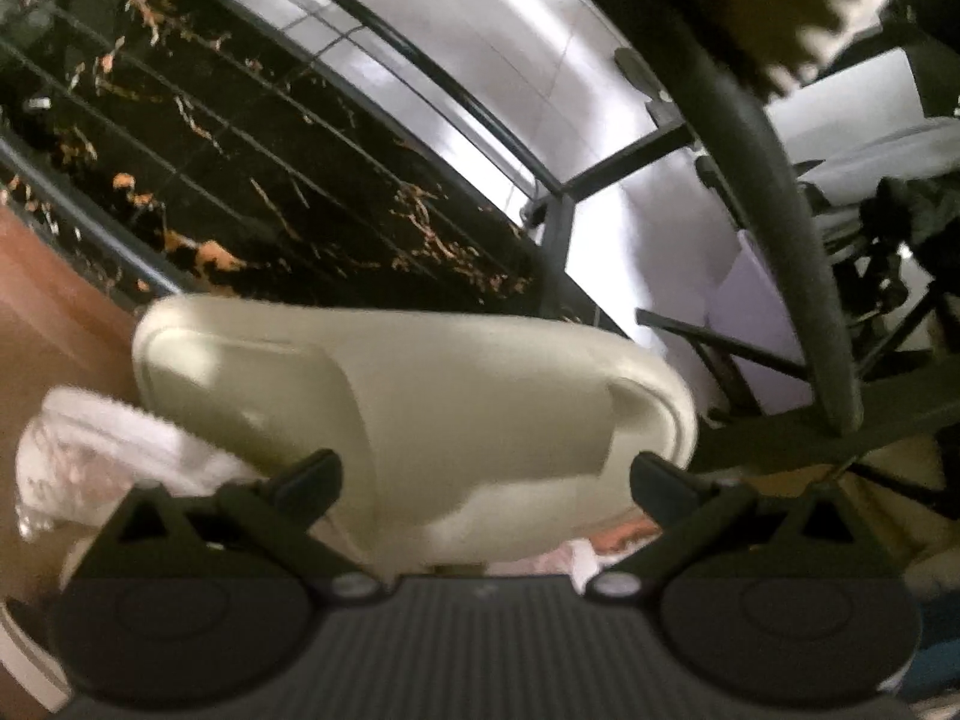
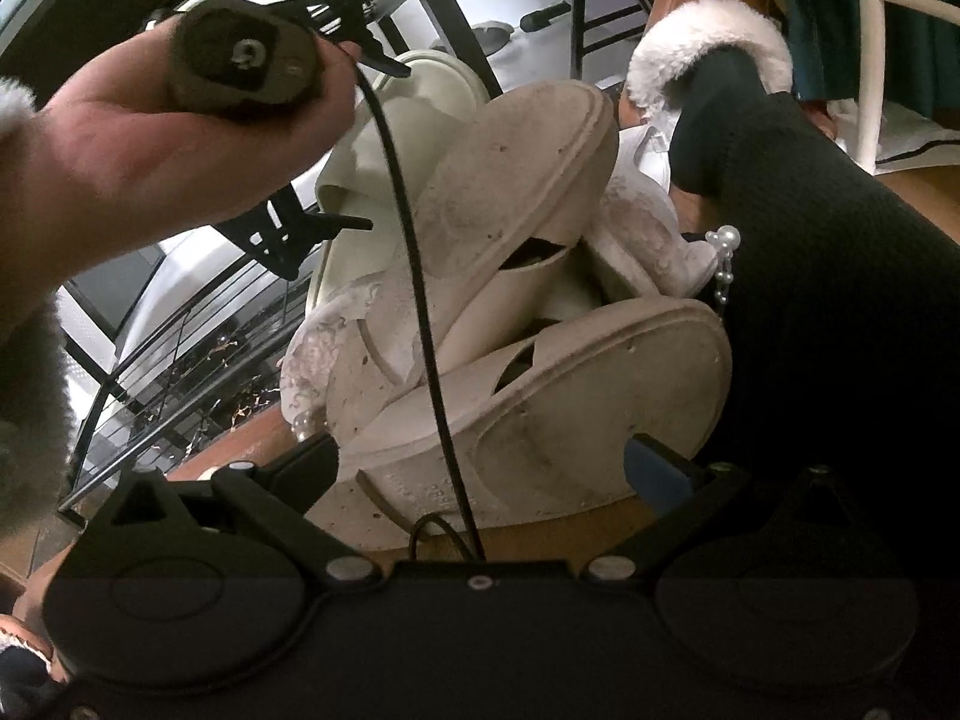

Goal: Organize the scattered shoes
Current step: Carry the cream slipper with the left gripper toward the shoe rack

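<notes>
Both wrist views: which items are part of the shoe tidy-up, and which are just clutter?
Job items:
cream foam slide sandal between the left gripper fingers
dirty cream slide sandals, soles up
white lace pearl-trimmed shoe
black wire shoe rack
right gripper

Lying about:
black cable
white fur-cuffed tan boot on a leg

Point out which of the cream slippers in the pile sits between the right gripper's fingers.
The lowest slipper, sole up, nearest the right gripper. The other sole-up slipper rests higher, leaning across the pile.
</notes>
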`<act>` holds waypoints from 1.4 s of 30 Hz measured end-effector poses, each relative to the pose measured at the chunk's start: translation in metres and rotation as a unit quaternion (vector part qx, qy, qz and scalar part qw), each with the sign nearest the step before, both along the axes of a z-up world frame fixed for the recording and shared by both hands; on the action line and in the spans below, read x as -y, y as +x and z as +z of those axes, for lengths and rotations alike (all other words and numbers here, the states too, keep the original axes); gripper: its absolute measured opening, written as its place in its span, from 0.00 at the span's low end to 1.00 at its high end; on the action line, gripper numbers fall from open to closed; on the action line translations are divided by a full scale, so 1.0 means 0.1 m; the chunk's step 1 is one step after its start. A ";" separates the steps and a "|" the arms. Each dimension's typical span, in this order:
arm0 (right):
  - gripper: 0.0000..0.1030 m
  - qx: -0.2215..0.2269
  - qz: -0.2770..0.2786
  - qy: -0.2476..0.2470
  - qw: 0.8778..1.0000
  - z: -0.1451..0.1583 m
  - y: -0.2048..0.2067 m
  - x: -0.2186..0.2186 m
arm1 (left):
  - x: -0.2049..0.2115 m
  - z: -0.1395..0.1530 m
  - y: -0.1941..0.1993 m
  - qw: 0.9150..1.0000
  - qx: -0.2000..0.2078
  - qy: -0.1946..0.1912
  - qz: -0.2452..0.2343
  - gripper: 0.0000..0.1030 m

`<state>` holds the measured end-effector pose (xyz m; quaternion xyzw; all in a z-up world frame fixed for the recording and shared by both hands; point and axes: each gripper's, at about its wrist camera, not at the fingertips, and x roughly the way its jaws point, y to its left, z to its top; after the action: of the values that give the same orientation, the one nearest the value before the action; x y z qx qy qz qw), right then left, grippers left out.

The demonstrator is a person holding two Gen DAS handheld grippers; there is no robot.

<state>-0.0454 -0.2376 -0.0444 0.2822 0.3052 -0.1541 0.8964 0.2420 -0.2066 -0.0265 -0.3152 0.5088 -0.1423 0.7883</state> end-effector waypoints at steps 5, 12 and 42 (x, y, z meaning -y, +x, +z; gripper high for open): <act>1.00 0.000 -0.002 0.005 1.000 0.00 0.00 0.01 | 0.03 -0.10 0.06 1.000 -0.012 0.011 0.014 0.99; 1.00 -0.002 -0.003 0.009 1.000 -0.02 0.01 0.03 | 0.11 -0.07 0.01 0.999 0.045 0.016 -0.024 0.69; 1.00 -0.001 0.011 -0.005 1.000 -0.04 0.04 -0.07 | -1.14 0.94 -1.22 0.981 0.183 0.015 -0.071 0.66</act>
<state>-0.0415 -0.2307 -0.0483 0.2739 0.3085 -0.1461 0.8992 0.1202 -0.0922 0.0675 -0.2355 0.3794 -0.2455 0.8604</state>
